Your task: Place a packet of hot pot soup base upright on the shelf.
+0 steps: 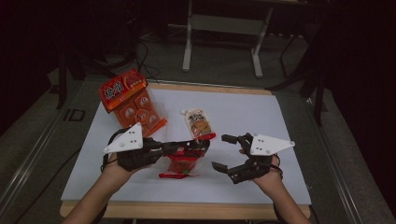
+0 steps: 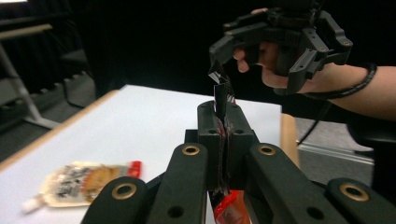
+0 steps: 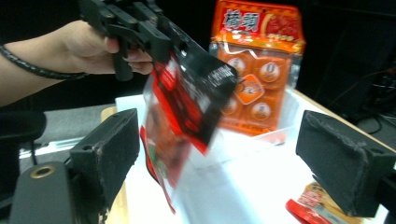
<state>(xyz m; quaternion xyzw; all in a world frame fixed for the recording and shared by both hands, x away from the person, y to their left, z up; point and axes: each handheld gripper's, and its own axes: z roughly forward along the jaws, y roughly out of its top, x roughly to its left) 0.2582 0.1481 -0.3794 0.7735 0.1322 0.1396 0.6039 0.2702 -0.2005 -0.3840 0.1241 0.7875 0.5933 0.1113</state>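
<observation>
The orange snack bag (image 3: 257,70) bears large white Chinese characters; other print is unreadable.

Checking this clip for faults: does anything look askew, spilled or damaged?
Nothing spilled or torn. The red packet hangs slanted from the shut left tongs, pinched by its top edge, with the right tongs open beside it. The orange bag leans upright at the back.
</observation>
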